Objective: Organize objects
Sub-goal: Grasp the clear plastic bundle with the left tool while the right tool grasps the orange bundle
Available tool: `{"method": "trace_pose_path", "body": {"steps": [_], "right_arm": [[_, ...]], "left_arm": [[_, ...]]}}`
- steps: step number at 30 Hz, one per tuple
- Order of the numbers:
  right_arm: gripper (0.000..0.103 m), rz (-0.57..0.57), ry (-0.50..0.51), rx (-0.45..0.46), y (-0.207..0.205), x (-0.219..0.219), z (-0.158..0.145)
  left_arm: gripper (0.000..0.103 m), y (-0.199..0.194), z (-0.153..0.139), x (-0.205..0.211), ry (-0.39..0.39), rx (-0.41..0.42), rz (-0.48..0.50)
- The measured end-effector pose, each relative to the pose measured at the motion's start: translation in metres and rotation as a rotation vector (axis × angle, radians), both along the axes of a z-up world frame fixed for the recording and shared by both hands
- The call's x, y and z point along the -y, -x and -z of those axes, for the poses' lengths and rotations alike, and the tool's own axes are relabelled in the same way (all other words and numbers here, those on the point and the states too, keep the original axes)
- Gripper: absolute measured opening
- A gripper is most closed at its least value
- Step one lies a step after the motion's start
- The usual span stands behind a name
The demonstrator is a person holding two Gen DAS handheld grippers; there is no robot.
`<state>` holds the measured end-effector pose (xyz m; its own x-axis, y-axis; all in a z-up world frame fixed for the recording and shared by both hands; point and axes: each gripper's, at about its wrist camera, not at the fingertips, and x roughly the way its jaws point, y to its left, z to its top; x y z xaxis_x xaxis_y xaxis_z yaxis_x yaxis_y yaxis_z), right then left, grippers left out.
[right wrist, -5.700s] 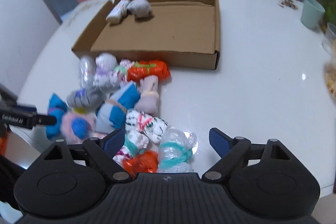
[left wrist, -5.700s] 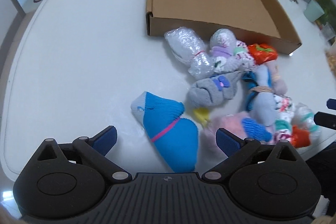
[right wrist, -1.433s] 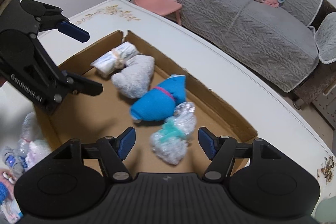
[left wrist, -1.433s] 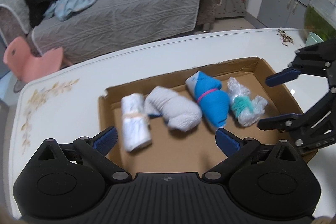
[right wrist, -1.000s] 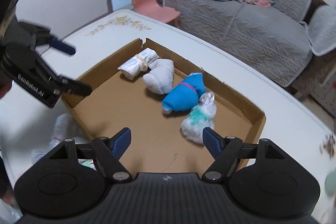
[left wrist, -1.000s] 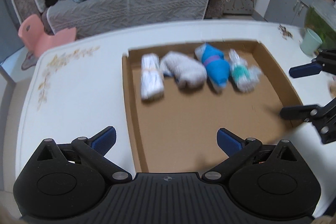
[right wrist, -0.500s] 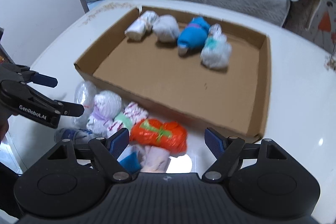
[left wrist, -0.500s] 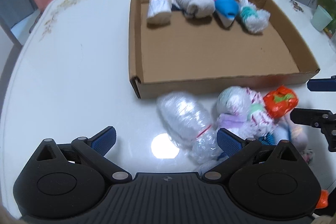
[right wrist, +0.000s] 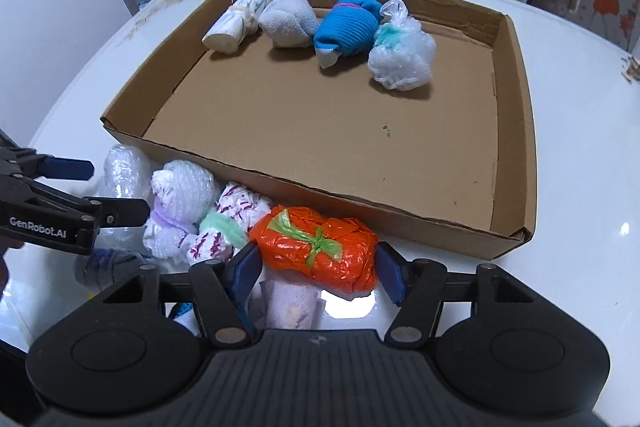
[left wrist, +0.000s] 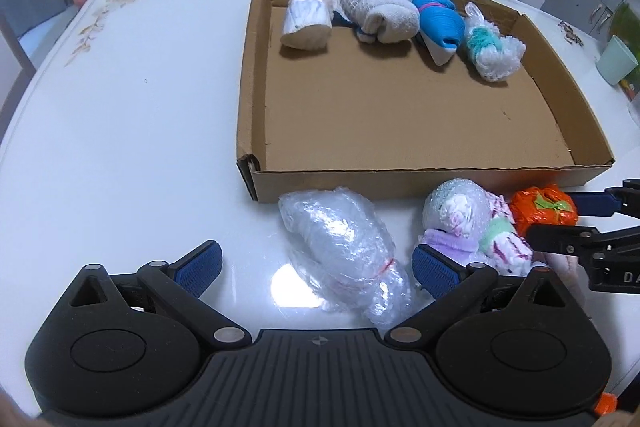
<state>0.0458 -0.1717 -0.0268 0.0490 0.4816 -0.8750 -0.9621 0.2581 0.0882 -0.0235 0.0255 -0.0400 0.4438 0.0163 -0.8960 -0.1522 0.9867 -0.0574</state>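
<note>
Four bundles already lie in a row along the far wall of my cardboard box (right wrist: 516, 131): a white roll (right wrist: 232, 23), a grey sock ball (right wrist: 288, 21), a blue sock bundle (right wrist: 348, 27) and a clear bag with teal inside (right wrist: 400, 55). The rest of the box floor is bare, so I judge the job well under half done. The remaining pile sits on the bench (left wrist: 120, 115) just outside the near wall. My right tongs (right wrist: 316, 267) have just been closing and now bracket the orange bundle (right wrist: 320, 247), pads against its two ends as far as I can see, so I take it as clamped. My left tongs (left wrist: 316, 263) stand apart, straddling the clear plastic bundle (left wrist: 344, 247) without pressing it. Beside it wait a bubble-wrapped bundle (left wrist: 456, 207) and a white-and-purple sock bundle (left wrist: 504, 243); more lie beneath, partly hidden. Next, in my judgement: lift the orange one into the box.
</note>
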Motion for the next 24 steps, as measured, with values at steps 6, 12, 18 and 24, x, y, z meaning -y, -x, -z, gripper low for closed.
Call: {"method": "trace_pose_path", "body": {"steps": [6, 12, 18, 24], "right_arm": [[0.053, -0.006, -0.004, -0.006, 0.002, 0.004, -0.003], [0.055, 0.012, 0.0, -0.02, -0.003, 0.002, 0.003], [0.049, 0.005, 0.001, -0.017, -0.003, 0.002, 0.004], [0.038, -0.01, -0.019, -0.03, -0.001, 0.007, -0.004]], "left_arm": [[0.098, -0.004, 0.0, -0.003, 0.038, 0.013, -0.01], [0.098, -0.008, 0.008, -0.007, 0.086, 0.002, -0.045], [0.059, -0.007, 0.003, -0.003, 0.048, 0.018, -0.009], [0.056, -0.003, 0.001, -0.005, 0.056, 0.015, 0.012]]}}
